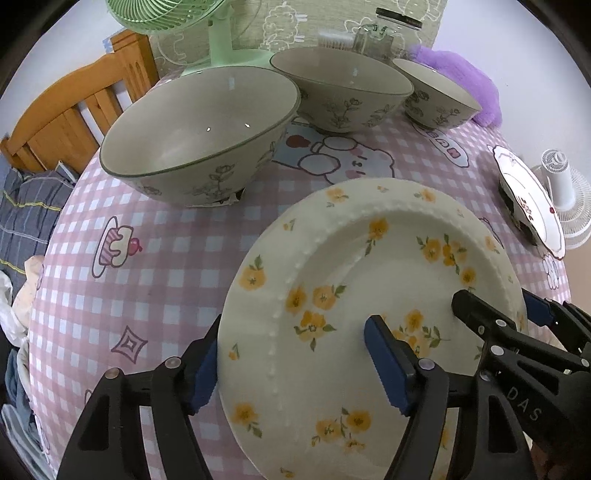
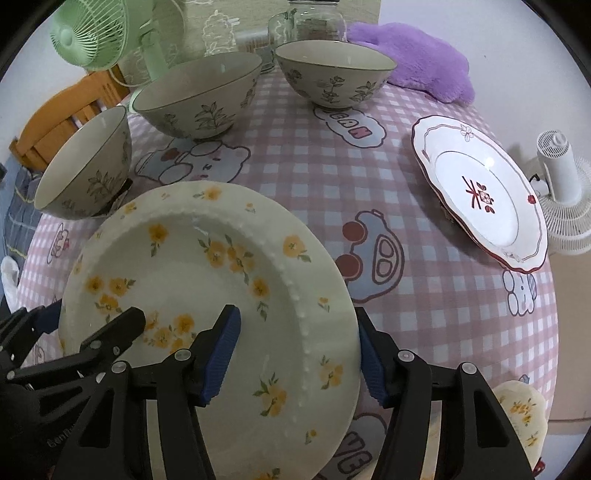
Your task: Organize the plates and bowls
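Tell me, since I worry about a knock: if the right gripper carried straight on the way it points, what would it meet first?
Probably the middle bowl, past the yellow-flowered plate that the right gripper straddles with the left gripper. Depth is unclear; the smaller bowl stands nearby.

I see a table (image 2: 424, 306) under a pink-and-white checked cloth printed with cartoon bears and cakes. Mint-green desk fan (image 1: 173, 22) at the far left edge, glass jar (image 1: 384, 33) behind, purple plush (image 2: 417, 55) at the far right corner. Wall behind is a greenish panel with white sheep outlines (image 1: 284, 22), plain pale wall beside it. Orange wooden bed frame (image 1: 74, 107) at left, blue striped bedding (image 1: 26, 210) below it. White fan (image 2: 561, 192) stands off the table's right edge. Light is soft, even.
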